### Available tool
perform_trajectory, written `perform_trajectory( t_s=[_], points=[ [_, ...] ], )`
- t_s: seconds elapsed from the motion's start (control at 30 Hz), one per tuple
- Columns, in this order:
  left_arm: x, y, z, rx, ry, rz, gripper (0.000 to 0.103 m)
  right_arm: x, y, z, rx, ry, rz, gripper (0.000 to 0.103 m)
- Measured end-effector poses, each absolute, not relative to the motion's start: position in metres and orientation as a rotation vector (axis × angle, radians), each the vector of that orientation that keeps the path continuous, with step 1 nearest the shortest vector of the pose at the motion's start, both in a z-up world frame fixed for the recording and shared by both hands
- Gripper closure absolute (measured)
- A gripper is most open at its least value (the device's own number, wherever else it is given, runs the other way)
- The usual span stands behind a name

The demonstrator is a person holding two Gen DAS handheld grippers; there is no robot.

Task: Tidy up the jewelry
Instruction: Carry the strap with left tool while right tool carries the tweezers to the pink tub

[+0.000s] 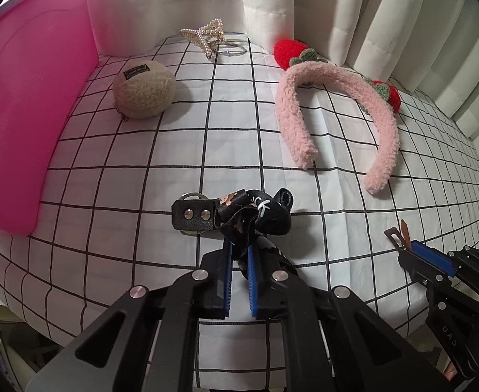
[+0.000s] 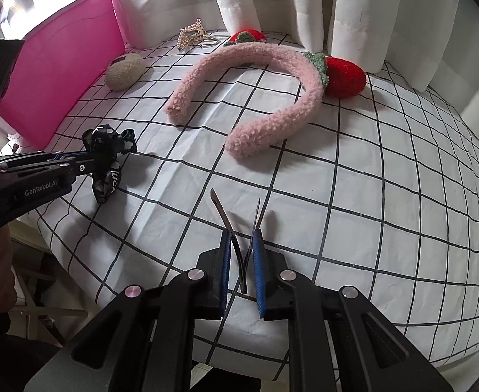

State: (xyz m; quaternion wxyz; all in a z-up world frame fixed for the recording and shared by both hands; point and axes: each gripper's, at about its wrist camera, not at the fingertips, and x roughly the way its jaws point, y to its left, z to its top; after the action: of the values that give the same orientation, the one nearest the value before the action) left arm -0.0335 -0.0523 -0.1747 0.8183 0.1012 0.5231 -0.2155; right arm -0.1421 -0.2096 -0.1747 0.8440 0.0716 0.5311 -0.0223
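A black printed strap, limp and light, is clamped in the left claw near its middle, its stiff riveted tab hanging at nine o'clock; the tab would give firmer purchase. A thin, springy metal hair clip is pinched by the right claw, low over the checked counter. The pink bin stands at ten o'clock.

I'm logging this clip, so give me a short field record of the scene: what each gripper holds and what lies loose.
left gripper: shut on black strap
right gripper: shut on hair clip
surface: checked cloth
loose items: pink headband, beige pompom, pearl claw clip, metal rings
container: pink bin, at left
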Motion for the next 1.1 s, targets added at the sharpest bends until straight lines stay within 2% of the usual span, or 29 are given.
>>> perform_trajectory(
  t_s=[0.57, 1.1],
  points=[
    [-0.024, -0.029, -0.086, 0.123, 0.955, -0.416, 0.095, -0.123, -0.217, -0.103, 0.127, 0.989, 0.012, 0.090],
    [0.007, 0.033, 0.020, 0.010, 0.729, -0.299, 0.095, -0.040, -0.171, -0.004, 0.041, 0.782, 0.190, 0.090]
  ],
)
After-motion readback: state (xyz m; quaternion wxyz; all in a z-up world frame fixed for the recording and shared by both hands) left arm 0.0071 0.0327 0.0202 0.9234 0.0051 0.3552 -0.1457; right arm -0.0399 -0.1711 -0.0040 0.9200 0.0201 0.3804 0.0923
